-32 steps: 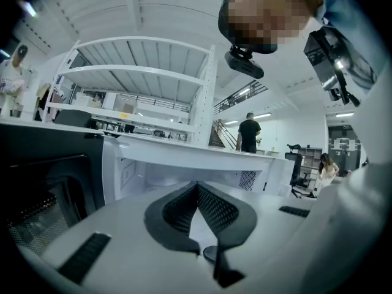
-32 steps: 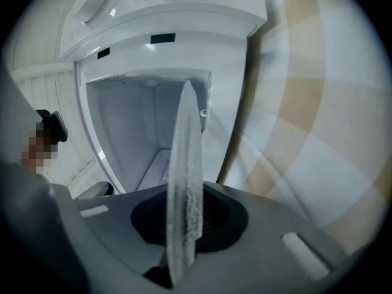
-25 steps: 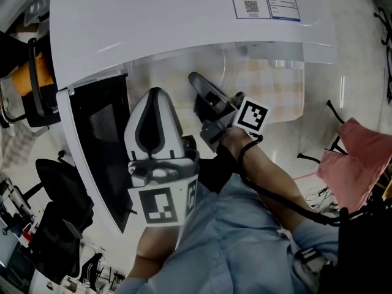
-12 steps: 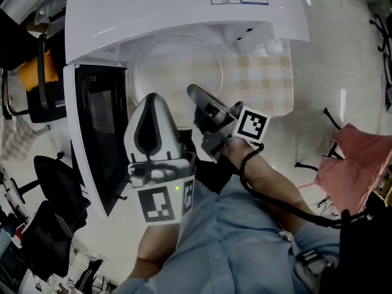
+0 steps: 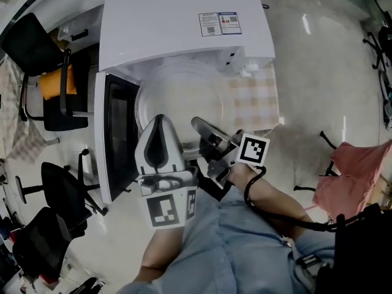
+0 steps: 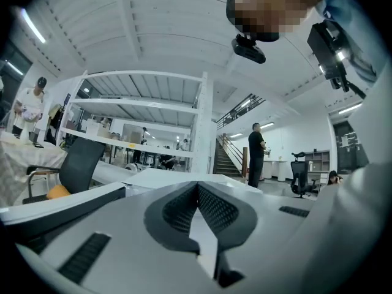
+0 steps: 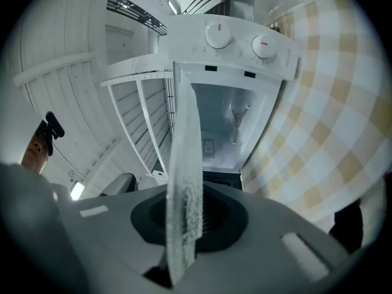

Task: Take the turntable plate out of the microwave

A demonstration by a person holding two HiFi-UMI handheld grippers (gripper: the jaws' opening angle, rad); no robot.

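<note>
The right gripper (image 7: 185, 219) clamped the glass turntable plate (image 7: 183, 146) outside the open microwave (image 7: 242, 49), while the left gripper (image 6: 197, 195) had its jaws together.

Person wears a light blue shirt (image 5: 236, 250), sleeves ending above the forearms. Left gripper (image 5: 159, 119) is a broad white rounded shell tapering forward, with a black teardrop inset (image 5: 152, 141) on top and a grey band behind it. At its rear is a white marker cube (image 5: 166, 208) with black square patterns. In the left gripper view its jaws are pale grey with black mesh-textured pads (image 6: 217, 210) and dark ribbed strips (image 6: 86, 257). Right gripper (image 5: 196, 123) is slimmer, grey and black, and carries its own black-and-white cube (image 5: 252, 150). A black cable (image 5: 269, 212) loops at the right wrist and runs along the forearm. In the right gripper view the jaws are grey with a black recess and small white rectangular patches (image 7: 93, 211).
</note>
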